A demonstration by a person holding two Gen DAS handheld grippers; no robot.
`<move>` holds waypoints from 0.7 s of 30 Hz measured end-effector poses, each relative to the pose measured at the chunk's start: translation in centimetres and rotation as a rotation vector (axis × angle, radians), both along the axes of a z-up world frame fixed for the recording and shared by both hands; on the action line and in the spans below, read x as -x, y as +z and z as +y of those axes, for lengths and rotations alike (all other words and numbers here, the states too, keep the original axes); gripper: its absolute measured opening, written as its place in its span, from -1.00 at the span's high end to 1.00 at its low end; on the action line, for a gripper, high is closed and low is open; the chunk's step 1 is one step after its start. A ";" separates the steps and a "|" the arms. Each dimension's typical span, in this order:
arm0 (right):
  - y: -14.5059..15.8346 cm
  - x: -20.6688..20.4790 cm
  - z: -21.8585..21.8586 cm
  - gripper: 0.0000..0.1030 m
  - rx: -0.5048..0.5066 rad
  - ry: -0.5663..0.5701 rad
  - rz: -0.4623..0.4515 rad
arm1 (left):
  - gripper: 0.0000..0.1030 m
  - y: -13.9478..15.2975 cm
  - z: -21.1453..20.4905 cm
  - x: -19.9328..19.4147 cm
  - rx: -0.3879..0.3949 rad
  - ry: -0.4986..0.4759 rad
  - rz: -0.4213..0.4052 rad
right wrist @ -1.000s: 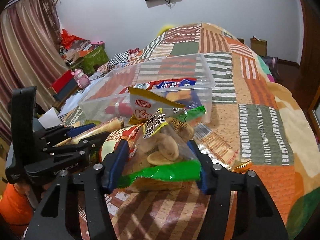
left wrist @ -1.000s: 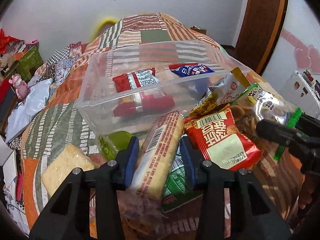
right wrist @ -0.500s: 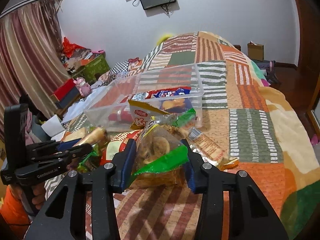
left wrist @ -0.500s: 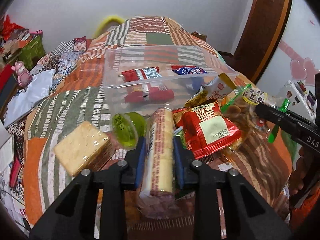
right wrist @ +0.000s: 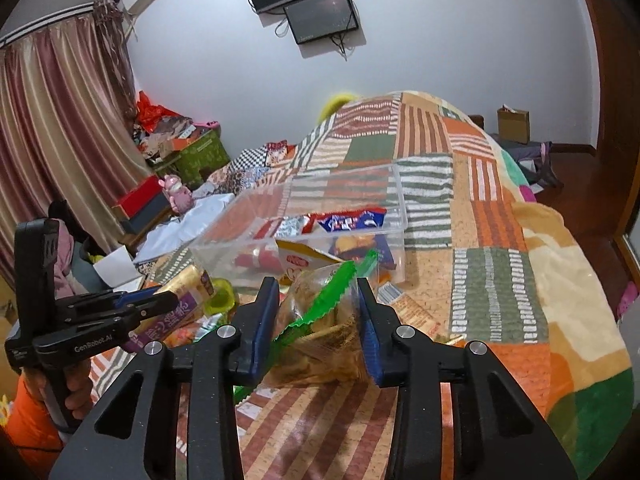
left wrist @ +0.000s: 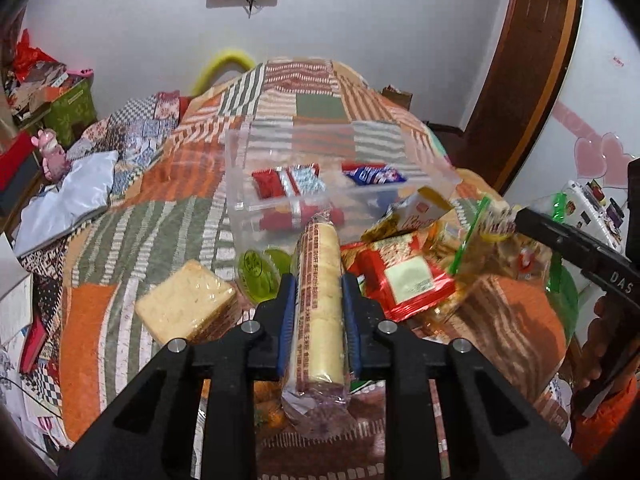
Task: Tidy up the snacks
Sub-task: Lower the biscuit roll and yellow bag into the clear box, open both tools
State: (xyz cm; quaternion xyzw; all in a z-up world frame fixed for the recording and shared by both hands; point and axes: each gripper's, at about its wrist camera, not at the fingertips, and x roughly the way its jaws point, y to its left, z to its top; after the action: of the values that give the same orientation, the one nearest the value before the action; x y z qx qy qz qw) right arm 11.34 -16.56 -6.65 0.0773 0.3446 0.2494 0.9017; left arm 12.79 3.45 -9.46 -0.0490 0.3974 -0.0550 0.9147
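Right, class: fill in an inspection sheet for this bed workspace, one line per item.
Surface: patchwork striped bedspread.
Job's things: clear plastic bin holding red and blue packets; loose red snack packet, wrapped cracker block.
Clutter: green jelly cup.
Grippers: left gripper shut on long biscuit roll; right gripper shut on green-edged clear cookie bag.
Cables: below wall screen.
Surroundings: striped curtain.

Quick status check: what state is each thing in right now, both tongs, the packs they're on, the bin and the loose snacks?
Left tongs: shut on biscuit roll, lifted.
Right tongs: shut on clear cookie bag.
Clear bin: open-topped, holding a few packets.
Red packet: lying on bedspread.
Cracker pack: lying outside bin.
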 end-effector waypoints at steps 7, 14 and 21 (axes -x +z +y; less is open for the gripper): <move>1.2 0.1 0.3 0.37 -0.002 0.013 -0.036 | 0.57 3.0 -0.3 0.0 0.011 -0.014 -0.079; 3.3 -0.1 0.8 0.39 -0.001 0.025 -0.098 | 0.57 5.1 -0.4 -1.0 0.029 -0.019 -0.132; 5.9 -1.3 1.5 0.39 0.006 0.024 -0.183 | 0.57 6.1 -0.1 -2.5 0.029 -0.010 -0.165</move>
State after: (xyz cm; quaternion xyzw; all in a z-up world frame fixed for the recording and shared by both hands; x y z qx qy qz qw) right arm 12.62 -15.11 -0.73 0.0474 0.2627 0.2653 0.9265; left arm 15.33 3.35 -3.35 -0.0555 0.3201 -0.0690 0.9432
